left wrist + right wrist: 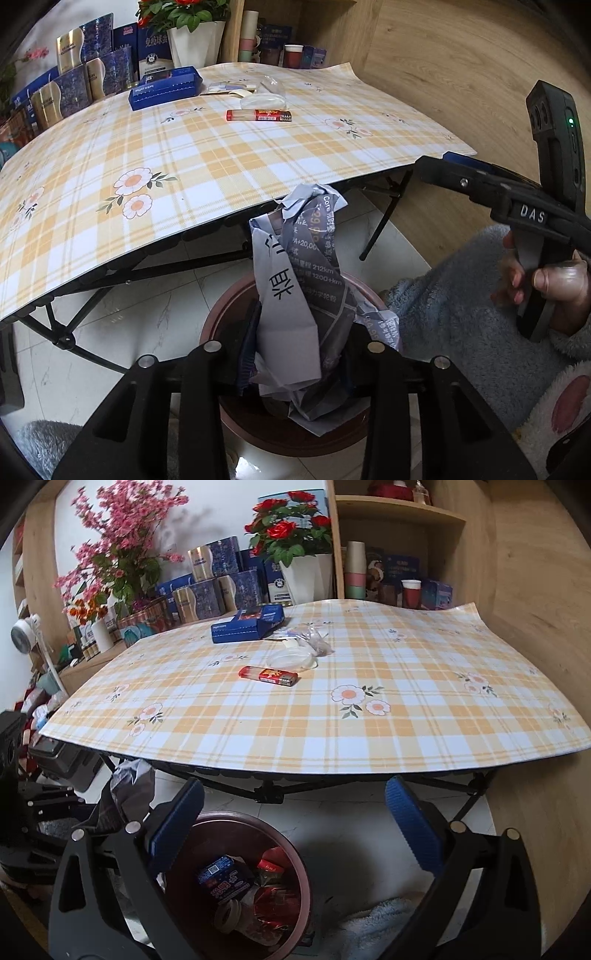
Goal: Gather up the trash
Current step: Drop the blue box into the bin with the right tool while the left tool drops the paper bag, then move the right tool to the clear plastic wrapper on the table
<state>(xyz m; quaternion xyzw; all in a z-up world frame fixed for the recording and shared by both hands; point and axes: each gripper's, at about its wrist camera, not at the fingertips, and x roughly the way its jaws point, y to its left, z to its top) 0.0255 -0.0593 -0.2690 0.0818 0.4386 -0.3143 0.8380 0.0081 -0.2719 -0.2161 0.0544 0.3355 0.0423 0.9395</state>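
Fingers flanking crumpled paper, above bin

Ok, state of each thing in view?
crumpled paper: between the left gripper fingers, over the bin
trash bin: open, partly filled
right gripper: open, empty
lighter: lying on the table
blue box: lid open
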